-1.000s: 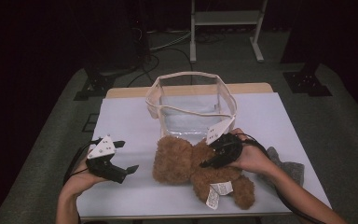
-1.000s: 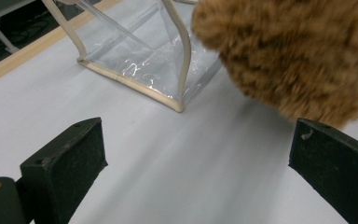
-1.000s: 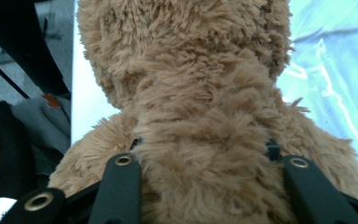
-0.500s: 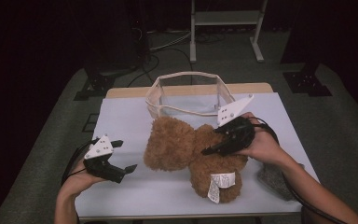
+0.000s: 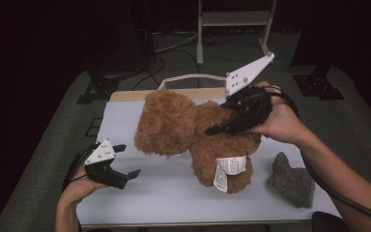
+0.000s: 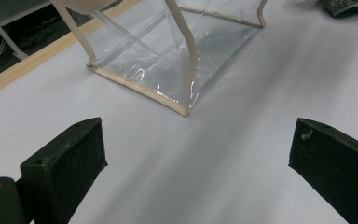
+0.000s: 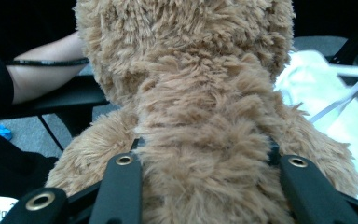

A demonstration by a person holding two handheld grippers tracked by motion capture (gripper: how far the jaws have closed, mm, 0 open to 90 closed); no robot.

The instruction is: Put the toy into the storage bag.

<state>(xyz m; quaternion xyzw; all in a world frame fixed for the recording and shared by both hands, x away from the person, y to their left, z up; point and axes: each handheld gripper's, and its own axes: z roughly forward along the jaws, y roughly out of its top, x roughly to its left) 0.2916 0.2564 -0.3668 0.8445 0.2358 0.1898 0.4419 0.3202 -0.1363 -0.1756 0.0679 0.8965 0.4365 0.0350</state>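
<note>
From the high view, the right gripper point(image 5: 217, 129) is clamped on the teddy bear point(image 5: 198, 137), held above the table point(image 5: 164, 193) just in front of the clear bag point(image 5: 188, 78); the bag lies straight beyond the bear.

In the left gripper view, the left gripper point(image 6: 198, 163) is spread wide, holding nothing, low over the table, facing the bag point(image 6: 177, 60).

In the right gripper view, the 2 jaws pinch the bear point(image 7: 191, 140) at its neck.
</note>
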